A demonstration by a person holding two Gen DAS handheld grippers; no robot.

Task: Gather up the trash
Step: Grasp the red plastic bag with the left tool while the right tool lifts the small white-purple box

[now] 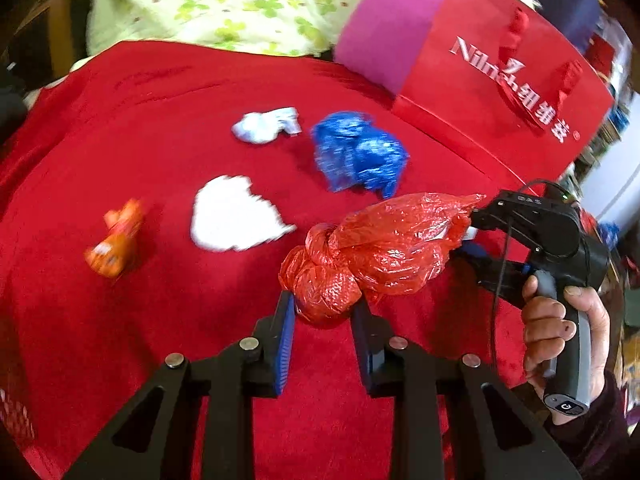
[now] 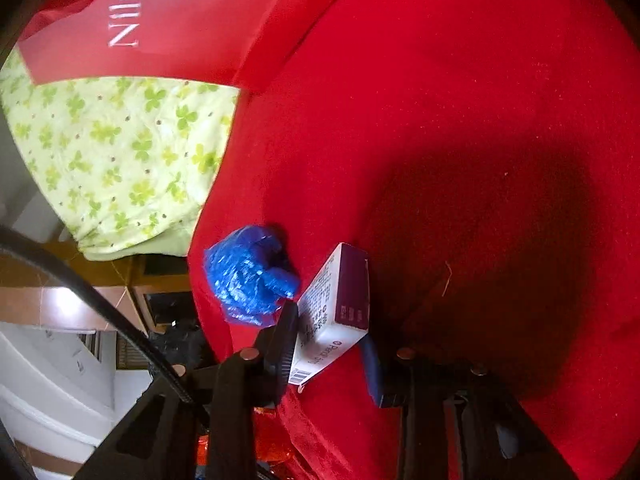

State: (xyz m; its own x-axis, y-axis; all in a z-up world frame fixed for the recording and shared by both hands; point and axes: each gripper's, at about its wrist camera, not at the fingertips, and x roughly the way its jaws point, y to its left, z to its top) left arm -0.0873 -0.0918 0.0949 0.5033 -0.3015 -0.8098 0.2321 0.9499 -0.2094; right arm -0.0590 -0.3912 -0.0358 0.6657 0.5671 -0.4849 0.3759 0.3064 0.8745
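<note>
Left gripper (image 1: 324,312): jaws clenched on the knotted end of a crumpled red plastic bag (image 1: 380,256), which stretches away to the right, just above the red cloth covering the table (image 1: 160,100).

Right gripper (image 2: 332,344): jaws grasping a small white and maroon cardboard box (image 2: 336,308) printed with text and a barcode, held tilted over the red cloth. In the left wrist view this gripper is seen from the side, gripped by a person's hand (image 1: 560,332) in a dark sleeve, its front end touching the far tip of the red bag.

On the cloth, middle distance, left wrist view: a crushed orange wrapper (image 1: 116,240) at the left; a flat torn piece of white paper (image 1: 232,216) beside it; a crumpled blue plastic bag (image 1: 360,152) beyond the red one; a small white crumpled scrap (image 1: 268,124) to its left, near but apart.

Far right: a glossy red paper carrier bag (image 1: 500,80) with white lettering and red ribbon handles, lying on the cloth.

Farthest: a pale green fabric with clover print (image 1: 220,4), and a magenta sheet (image 1: 388,28) behind the carrier bag.
</note>
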